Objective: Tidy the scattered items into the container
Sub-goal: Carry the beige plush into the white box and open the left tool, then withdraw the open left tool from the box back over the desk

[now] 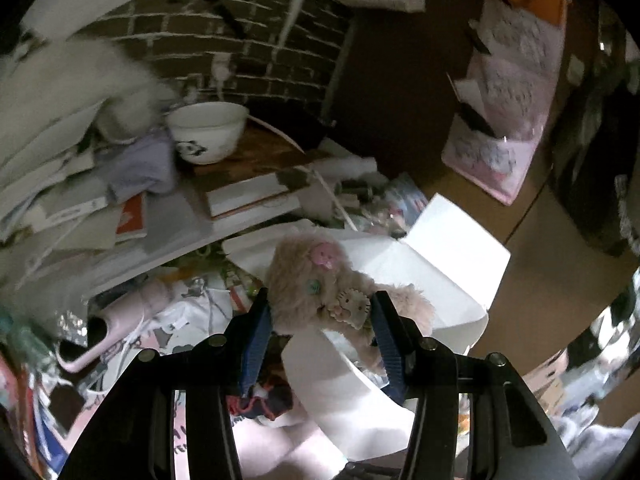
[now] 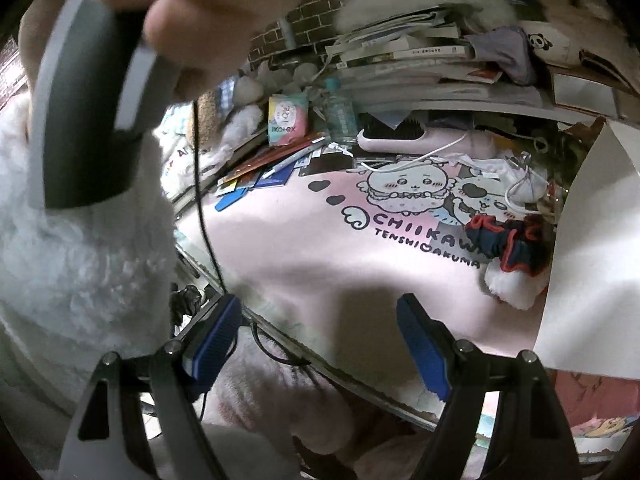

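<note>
Right up close, the left gripper [image 1: 320,320] has its blue-padded jaws clamped on a fluffy beige plush toy [image 1: 320,280], one pad on each side of it, the pink button and a little cat-face charm facing the lens. The toy is held up off the clutter, above a white box [image 1: 440,248] whose open flap stands just ahead and to the right of the fingers. Ahead and to the left, a white panda bowl [image 1: 208,130] sits on a stack of books, and a pink phone [image 1: 116,326] lies left of the jaws.

Over on the other side, the right gripper [image 2: 318,340] stands wide apart with nothing between its pads, hovering over a pink cartoon mat [image 2: 300,248]. Ahead and right lies a navy-and-red cloth [image 2: 508,240] beside the box's white wall. A hand [image 2: 208,4] in a fluffy white sleeve grips a dark handle, up and left.
</note>
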Available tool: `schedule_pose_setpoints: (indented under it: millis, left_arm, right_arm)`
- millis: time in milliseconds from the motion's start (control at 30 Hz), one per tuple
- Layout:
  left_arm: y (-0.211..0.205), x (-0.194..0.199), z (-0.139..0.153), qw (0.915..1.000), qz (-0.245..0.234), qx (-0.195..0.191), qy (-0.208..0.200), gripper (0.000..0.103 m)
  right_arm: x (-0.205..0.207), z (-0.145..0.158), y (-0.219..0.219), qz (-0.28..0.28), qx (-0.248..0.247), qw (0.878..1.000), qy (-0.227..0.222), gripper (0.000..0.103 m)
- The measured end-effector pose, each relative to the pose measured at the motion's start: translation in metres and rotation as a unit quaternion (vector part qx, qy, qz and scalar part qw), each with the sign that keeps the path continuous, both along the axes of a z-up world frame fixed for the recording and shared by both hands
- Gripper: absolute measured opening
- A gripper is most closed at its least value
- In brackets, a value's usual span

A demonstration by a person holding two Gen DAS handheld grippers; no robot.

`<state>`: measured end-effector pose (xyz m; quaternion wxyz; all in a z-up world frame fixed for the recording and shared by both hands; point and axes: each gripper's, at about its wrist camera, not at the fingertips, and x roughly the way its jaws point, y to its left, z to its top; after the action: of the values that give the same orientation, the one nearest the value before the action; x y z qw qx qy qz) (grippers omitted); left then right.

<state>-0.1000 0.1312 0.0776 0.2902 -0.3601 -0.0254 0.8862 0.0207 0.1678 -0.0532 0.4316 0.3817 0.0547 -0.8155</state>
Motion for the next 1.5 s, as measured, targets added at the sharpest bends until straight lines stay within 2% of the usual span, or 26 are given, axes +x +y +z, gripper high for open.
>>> schedule_pose_setpoints:
  millis: [433, 800, 1200, 1300, 1400, 1500]
  left_arm:
    - [0.066, -0.011, -0.018, 0.9936, -0.061, -0.087, -0.041, 0.045]
    - [0.089, -0.016, -0.034, 0.9873, -0.072, -0.126, -0.065, 0.047]
    - [0.090, -0.017, -0.037, 0.9865, -0.063, -0.138, -0.062, 0.057]
    - [0.089, -0.018, -0.037, 0.9870, -0.058, -0.137, -0.059, 0.068]
    - [0.087, -0.018, -0.034, 0.9883, -0.054, -0.134, -0.050, 0.071]
    - [0.086, -0.017, -0.031, 0.9886, -0.049, -0.137, -0.038, 0.081]
  right_arm:
    - [0.002, -0.001, 0.009, -0.001, -0.013, 1.000, -0.008, 0.078]
    - [-0.001, -0.002, 0.020, -0.010, -0.021, 1.000, -0.011, 0.078]
    - [0.000, -0.004, 0.022, -0.013, -0.022, 1.000, -0.014, 0.078]
    - [0.000, -0.004, 0.023, -0.013, -0.022, 1.000, -0.013, 0.078]
    - [0.001, -0.004, 0.023, -0.012, -0.022, 1.000, -0.014, 0.078]
    - [0.001, -0.004, 0.023, -0.013, -0.022, 1.000, -0.014, 0.078]
